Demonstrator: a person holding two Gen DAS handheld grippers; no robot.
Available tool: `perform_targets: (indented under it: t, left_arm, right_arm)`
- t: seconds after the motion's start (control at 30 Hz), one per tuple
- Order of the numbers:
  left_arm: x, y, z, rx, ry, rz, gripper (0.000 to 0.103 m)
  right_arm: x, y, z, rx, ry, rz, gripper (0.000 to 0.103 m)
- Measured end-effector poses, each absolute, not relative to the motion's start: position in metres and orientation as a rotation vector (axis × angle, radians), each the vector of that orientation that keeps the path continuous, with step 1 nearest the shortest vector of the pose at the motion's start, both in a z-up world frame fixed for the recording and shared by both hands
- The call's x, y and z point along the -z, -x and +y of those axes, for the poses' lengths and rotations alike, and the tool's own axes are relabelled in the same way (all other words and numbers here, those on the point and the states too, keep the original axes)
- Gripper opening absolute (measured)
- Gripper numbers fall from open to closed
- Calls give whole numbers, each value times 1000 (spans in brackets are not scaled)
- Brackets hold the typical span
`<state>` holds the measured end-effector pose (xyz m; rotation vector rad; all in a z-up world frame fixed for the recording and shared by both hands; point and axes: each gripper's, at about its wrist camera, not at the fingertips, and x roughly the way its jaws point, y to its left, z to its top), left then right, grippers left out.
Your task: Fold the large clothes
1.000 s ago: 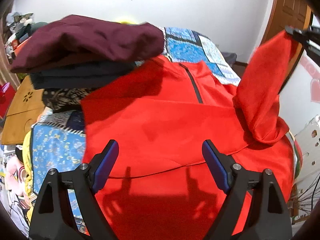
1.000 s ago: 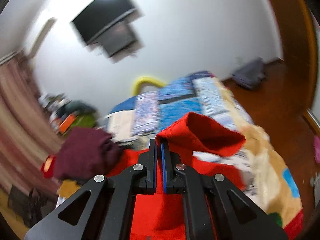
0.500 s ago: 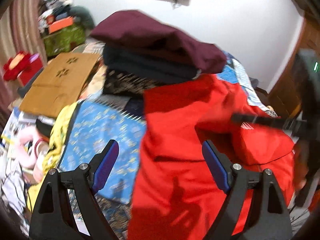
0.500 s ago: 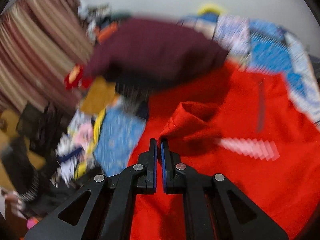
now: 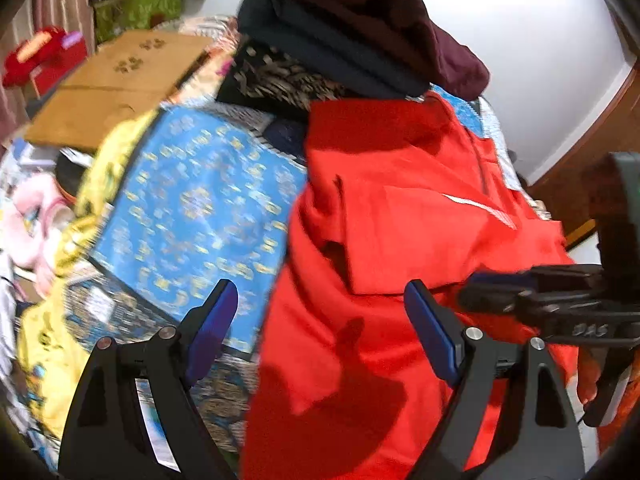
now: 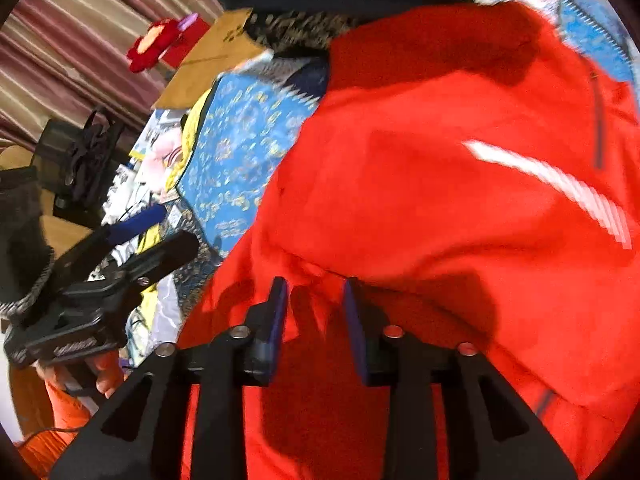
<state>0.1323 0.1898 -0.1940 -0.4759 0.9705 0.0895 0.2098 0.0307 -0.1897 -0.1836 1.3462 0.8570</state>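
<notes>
Red jacket (image 6: 420, 208) rumpled, white-striped; left hand-held gripper (image 5: 320, 304) wide apart, right hand-held gripper (image 6: 314, 292) opening over it

Red jacket (image 5: 400, 220), solid bright red, one white slanted stripe (image 6: 556, 184) and a dark grey zip line, fills the area ahead of the right gripper (image 6: 314, 300), black frame with blue pads. Left gripper (image 5: 316, 312) same black and blue. Ahead-left of it: blue cloth (image 5: 200, 208) with a small gold motif print and a dark patterned border. Yellow fabric (image 5: 52, 352) further left. Beyond the left gripper a stack: maroon garment (image 5: 360, 12) on top, dark navy under it, then a black and tan print, possibly animal pattern, blurred. Tan cardboard (image 5: 112, 88) far left; striped pink-beige curtain (image 6: 92, 40).
</notes>
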Motion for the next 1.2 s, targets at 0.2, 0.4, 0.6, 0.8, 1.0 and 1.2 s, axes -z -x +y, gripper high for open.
perform_targets:
  t: [0.2,0.4,0.6,0.8,1.0,1.2]
  left_arm:
    - [206,-155,181,-21,529,992,77]
    - [228,-186,171,8,518,1065,69]
    - [247,-206,158,-23,438,1142,37]
    - [221,-212,126,-68,171,1097,11]
    - [166,-214,119,-80,34,940,4]
    - [122,-230,142,-134,41,800,3]
  right_arm:
    - [155,-220,-43,-699,123,1162,44]
    - [146,-229,-126,-515,-23,1101,46]
    - [151,-230,-187,-361,-115,1079,46]
    - [158,-234,-231,-247,-152,1080,46]
    - [146,-243,-254,-192,-143,1020,46]
    - [134,-252,-264,-170,-156,966,46]
